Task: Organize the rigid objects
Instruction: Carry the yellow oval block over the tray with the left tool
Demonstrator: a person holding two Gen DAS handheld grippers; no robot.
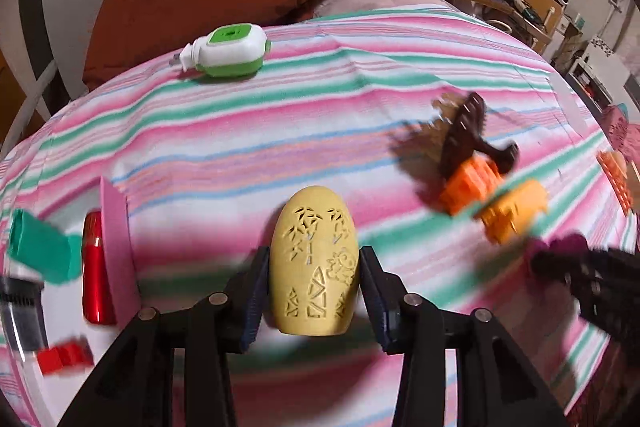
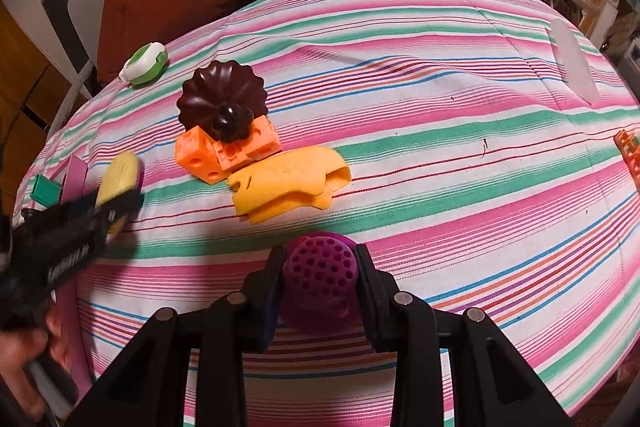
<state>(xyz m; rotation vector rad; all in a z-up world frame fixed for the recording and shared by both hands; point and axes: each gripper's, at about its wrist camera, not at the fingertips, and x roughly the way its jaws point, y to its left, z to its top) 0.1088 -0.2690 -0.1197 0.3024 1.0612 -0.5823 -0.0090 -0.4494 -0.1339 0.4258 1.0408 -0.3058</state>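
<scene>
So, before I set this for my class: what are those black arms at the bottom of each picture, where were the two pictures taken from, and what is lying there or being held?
There is no robot. A person holds a pair of tongs in each hand, and a camera on each looks along its two fingers. The left picture shows the left tongs around a yellow carved egg. The right picture shows the right tongs shut on a purple holed ball. Both are over a striped cloth. On it lie a green and white plug, a brown fluted lid resting on orange blocks, and a yellow shell.
</scene>
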